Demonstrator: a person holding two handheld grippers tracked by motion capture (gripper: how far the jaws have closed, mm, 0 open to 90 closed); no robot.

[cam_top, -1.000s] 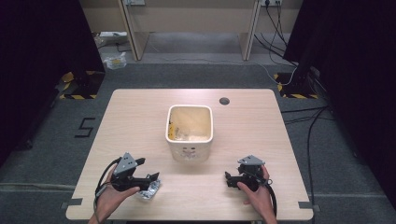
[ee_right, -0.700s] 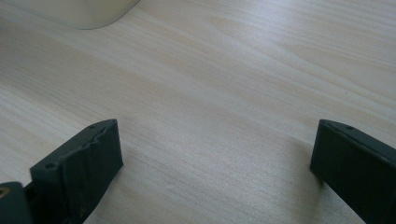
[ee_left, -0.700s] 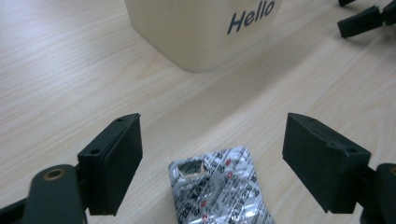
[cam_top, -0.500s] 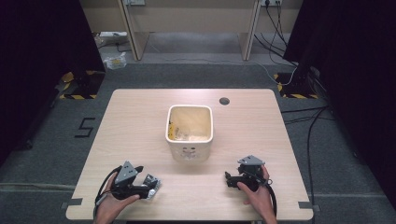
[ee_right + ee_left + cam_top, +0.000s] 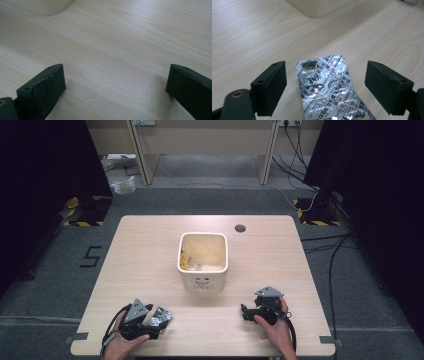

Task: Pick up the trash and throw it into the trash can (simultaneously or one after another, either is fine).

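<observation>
The crumpled silver foil blister pack [image 5: 329,87] lies flat on the pale wooden table [image 5: 150,255] between my left gripper's [image 5: 325,87] spread jaws, released, lower and nearer me than a second ago. My right gripper [image 5: 113,90] gapes empty, unmoved. Beyond sits the cream square plastic bin [image 5: 203,257].

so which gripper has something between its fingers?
The left gripper: a silver blister pack lies on the table between its open fingers, untouched by either. The right gripper, also open, has bare wood between its fingers.
</observation>
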